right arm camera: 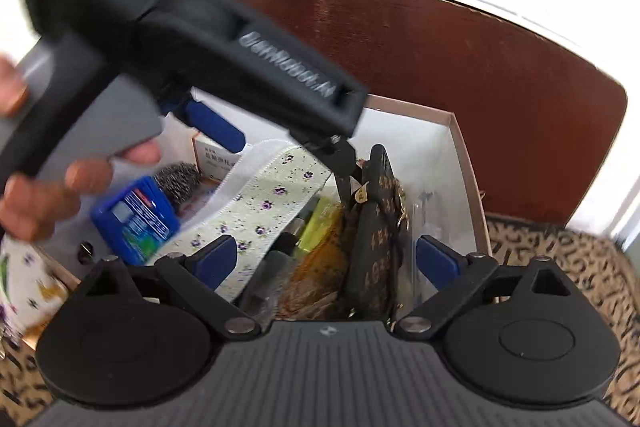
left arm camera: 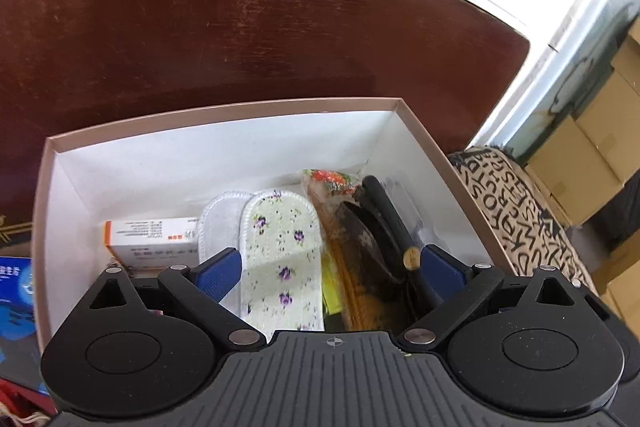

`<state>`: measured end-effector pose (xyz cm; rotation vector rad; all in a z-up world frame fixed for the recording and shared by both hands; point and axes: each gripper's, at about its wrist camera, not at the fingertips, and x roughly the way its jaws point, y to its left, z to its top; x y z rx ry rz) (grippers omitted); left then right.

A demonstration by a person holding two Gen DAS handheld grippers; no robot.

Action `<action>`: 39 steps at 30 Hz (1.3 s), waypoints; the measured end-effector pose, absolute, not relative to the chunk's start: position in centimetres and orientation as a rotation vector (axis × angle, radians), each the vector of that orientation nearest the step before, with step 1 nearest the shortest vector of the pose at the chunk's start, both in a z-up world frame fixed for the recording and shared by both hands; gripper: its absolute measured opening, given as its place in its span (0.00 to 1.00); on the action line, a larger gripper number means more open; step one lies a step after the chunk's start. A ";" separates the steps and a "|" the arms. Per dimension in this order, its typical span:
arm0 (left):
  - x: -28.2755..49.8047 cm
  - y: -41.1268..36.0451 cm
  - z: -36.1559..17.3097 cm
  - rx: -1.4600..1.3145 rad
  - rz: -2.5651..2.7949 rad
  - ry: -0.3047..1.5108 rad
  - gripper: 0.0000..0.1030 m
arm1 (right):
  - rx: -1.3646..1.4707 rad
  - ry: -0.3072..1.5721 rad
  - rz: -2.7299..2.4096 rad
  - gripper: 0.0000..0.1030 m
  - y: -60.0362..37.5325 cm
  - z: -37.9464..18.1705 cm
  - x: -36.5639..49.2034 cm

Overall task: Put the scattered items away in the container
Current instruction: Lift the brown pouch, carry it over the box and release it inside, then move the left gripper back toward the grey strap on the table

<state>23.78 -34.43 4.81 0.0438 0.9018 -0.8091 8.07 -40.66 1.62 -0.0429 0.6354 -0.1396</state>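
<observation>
A pink-rimmed cardboard box [left arm camera: 224,115] with white inner walls holds several items: a floral insole [left arm camera: 280,259], a white medicine carton [left arm camera: 152,241], a snack packet [left arm camera: 326,181] and a dark patterned pouch [left arm camera: 372,243]. My left gripper [left arm camera: 330,267] hovers open over the box, empty. In the right wrist view the box [right arm camera: 466,163] also shows the insole [right arm camera: 256,215], a blue packet [right arm camera: 136,219], a steel scourer [right arm camera: 176,181] and the pouch [right arm camera: 372,239]. My right gripper [right arm camera: 326,259] is open and empty above them. The left gripper's body [right arm camera: 208,43] crosses the upper left.
The box stands against a dark red wooden headboard [left arm camera: 240,19] on a letter-print cloth [left arm camera: 520,211]. Cardboard cartons [left arm camera: 592,143] stack at the right. A blue box [left arm camera: 16,299] lies left of the container. A floral item [right arm camera: 28,279] lies at its left corner.
</observation>
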 end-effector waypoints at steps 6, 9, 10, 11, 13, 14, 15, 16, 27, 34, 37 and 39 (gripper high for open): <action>22.4 -33.5 5.9 0.045 -0.823 0.879 0.98 | -0.012 0.673 -0.004 0.79 -39.6 1.9 7.5; 21.6 -32.7 6.3 0.061 -0.803 0.866 0.98 | -0.030 0.675 -0.019 0.78 -38.9 2.2 7.4; 21.3 -32.4 6.5 0.066 -0.800 0.857 0.98 | -0.024 0.670 -0.029 0.79 -38.8 2.4 7.3; 21.0 -32.0 6.6 0.070 -0.795 0.848 0.98 | -0.013 0.662 -0.044 0.81 -38.8 2.6 7.1; 20.0 -31.2 7.1 0.075 -0.775 0.821 0.98 | 0.008 0.636 -0.086 0.94 -38.7 3.2 6.6; 19.3 -30.8 7.4 0.074 -0.763 0.802 0.98 | 0.017 0.617 -0.104 0.98 -38.6 3.5 6.2; 18.4 -30.3 7.7 0.074 -0.749 0.774 0.98 | 0.026 0.597 -0.116 0.98 -38.5 3.8 5.8; 17.5 -29.8 8.1 0.079 -0.736 0.746 0.98 | 0.034 0.587 -0.117 0.99 -38.5 3.9 5.5; 7.2 -22.4 9.0 0.030 -0.645 0.517 1.00 | 0.127 0.530 -0.060 1.00 -34.8 5.0 -0.8; 1.1 -17.5 7.3 0.107 -0.528 0.353 1.00 | 0.182 0.528 -0.029 1.00 -31.6 3.9 -3.0; -0.8 -15.0 6.4 0.095 -0.468 0.350 1.00 | 0.165 0.532 -0.023 1.00 -29.6 3.1 -3.7; -1.8 -13.0 5.7 0.082 -0.430 0.364 1.00 | 0.144 0.534 -0.018 1.00 -28.1 2.4 -4.2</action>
